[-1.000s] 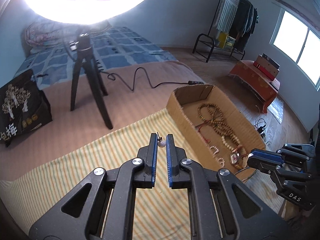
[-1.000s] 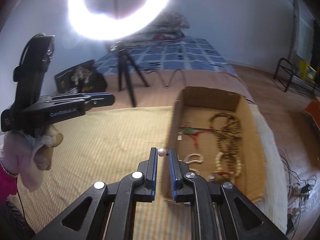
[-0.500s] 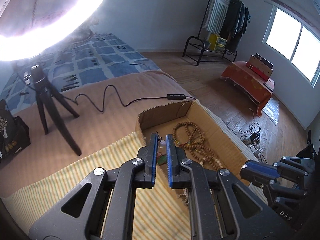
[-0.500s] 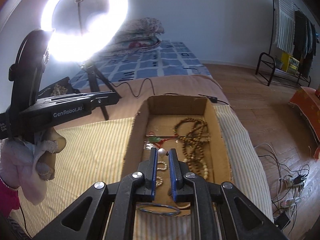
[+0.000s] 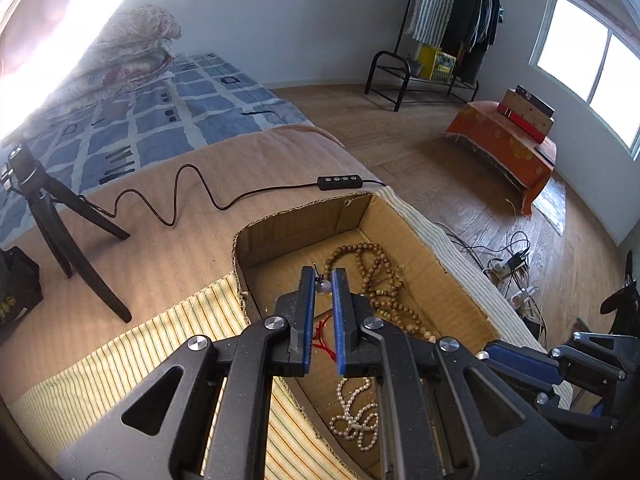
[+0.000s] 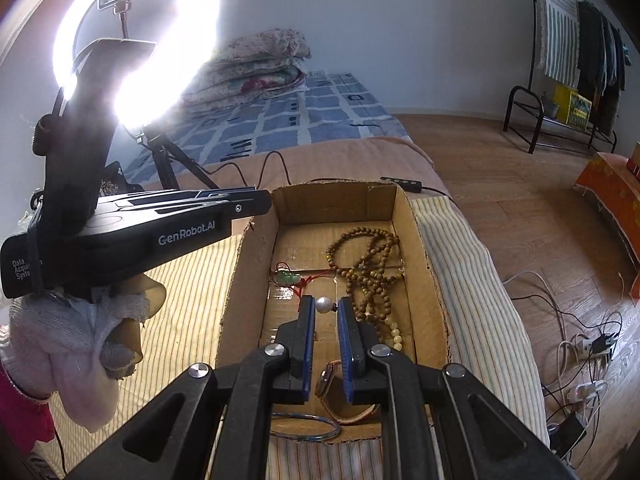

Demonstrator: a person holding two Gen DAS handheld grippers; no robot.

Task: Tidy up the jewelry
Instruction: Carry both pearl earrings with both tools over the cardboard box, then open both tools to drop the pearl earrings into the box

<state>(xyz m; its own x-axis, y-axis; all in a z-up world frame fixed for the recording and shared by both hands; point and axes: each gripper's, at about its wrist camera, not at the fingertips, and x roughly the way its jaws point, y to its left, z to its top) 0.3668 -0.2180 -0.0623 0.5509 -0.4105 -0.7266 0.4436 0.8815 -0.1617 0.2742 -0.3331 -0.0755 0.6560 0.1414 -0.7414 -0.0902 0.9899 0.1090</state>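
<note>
My left gripper (image 5: 323, 280) is shut on a small pearl earring (image 5: 322, 286) and holds it above the open cardboard box (image 5: 272, 232). My right gripper (image 6: 325, 306) is shut on a second pearl earring (image 6: 325, 305), also above the box (image 6: 408, 216). In the box lie a brown wooden bead necklace (image 6: 372, 264), a green pendant on red cord (image 6: 289, 277), a white pearl strand (image 5: 356, 420), a watch (image 6: 326, 380) and a thin bangle (image 6: 308, 428). The left gripper also shows in the right wrist view (image 6: 256, 204), over the box's left wall.
The box sits on a striped cloth (image 5: 168, 344) on a bed. A tripod (image 5: 52, 216) with a ring light (image 6: 136, 40) stands behind, its cable and remote (image 5: 340, 182) run past the box's far end. Floor with cables lies to the right.
Both grippers have moved from beside the box to over it, each still holding its pearl earring. The box now sits directly under both.
</note>
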